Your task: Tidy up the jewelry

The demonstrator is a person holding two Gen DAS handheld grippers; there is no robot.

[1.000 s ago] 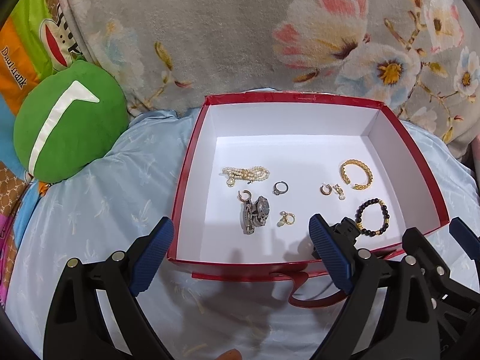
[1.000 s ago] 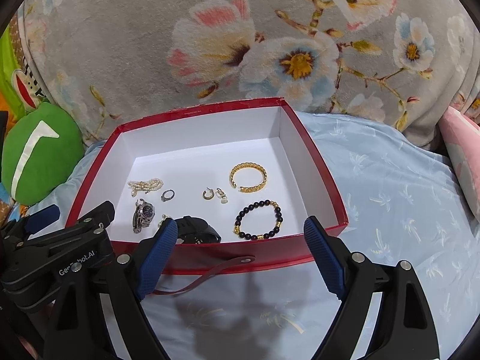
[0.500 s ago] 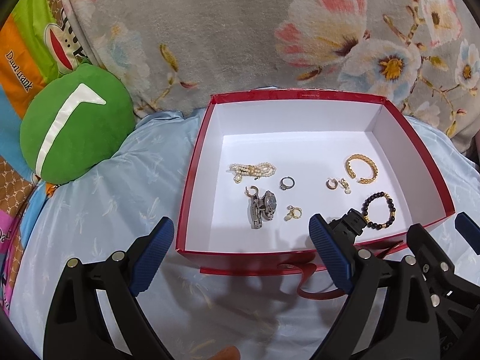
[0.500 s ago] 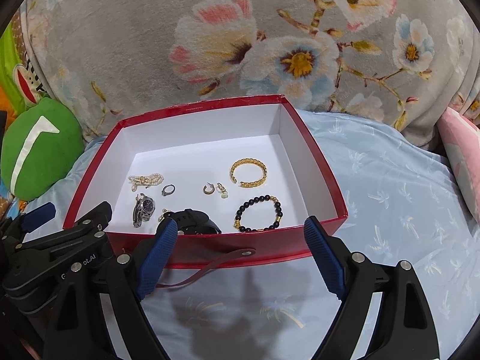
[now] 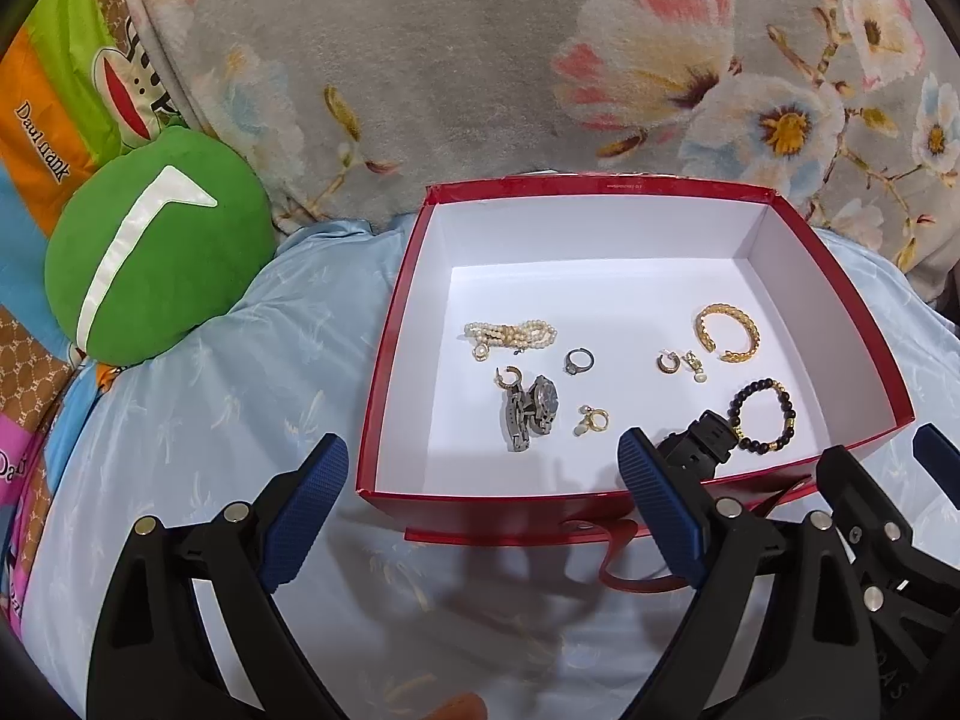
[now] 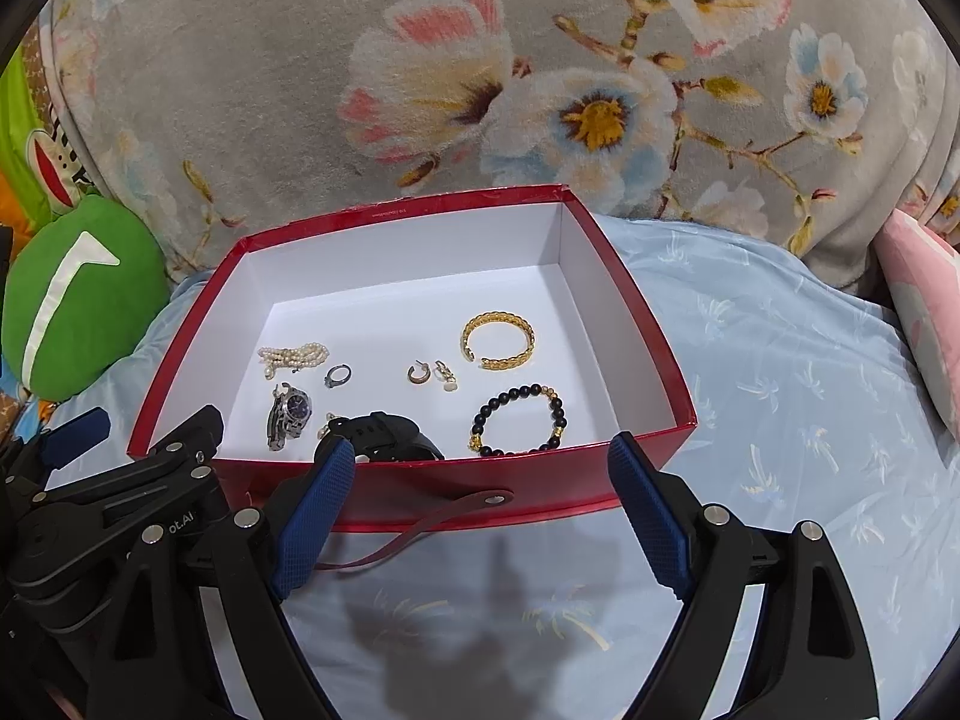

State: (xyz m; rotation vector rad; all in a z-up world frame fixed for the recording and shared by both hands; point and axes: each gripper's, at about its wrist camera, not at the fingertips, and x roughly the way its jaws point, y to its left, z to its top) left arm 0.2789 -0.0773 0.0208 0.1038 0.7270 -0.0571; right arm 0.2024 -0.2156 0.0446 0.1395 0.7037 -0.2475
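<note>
A red box (image 5: 384,360) (image 6: 648,324) with a white inside lies on the bed. In it are a pearl bracelet (image 5: 510,333) (image 6: 294,355), a silver watch (image 5: 531,411) (image 6: 288,414), a ring (image 5: 579,360) (image 6: 338,375), small earrings (image 5: 678,363) (image 6: 432,373), a gold cuff (image 5: 727,333) (image 6: 498,339), a black bead bracelet (image 5: 763,417) (image 6: 519,420) and a black watch (image 5: 699,447) (image 6: 384,435). My left gripper (image 5: 483,516) and right gripper (image 6: 480,516) are open and empty, just in front of the box.
A green round cushion (image 5: 156,252) (image 6: 72,306) lies left of the box. A grey floral blanket (image 5: 540,60) (image 6: 540,60) rises behind it. A pink pillow (image 6: 924,312) is at the far right. Light blue bedsheet (image 5: 210,408) (image 6: 780,360) surrounds the box.
Both grippers have drawn back a little from the box and shifted left; the box now sits further right and farther away in the left wrist view. Both stay open.
</note>
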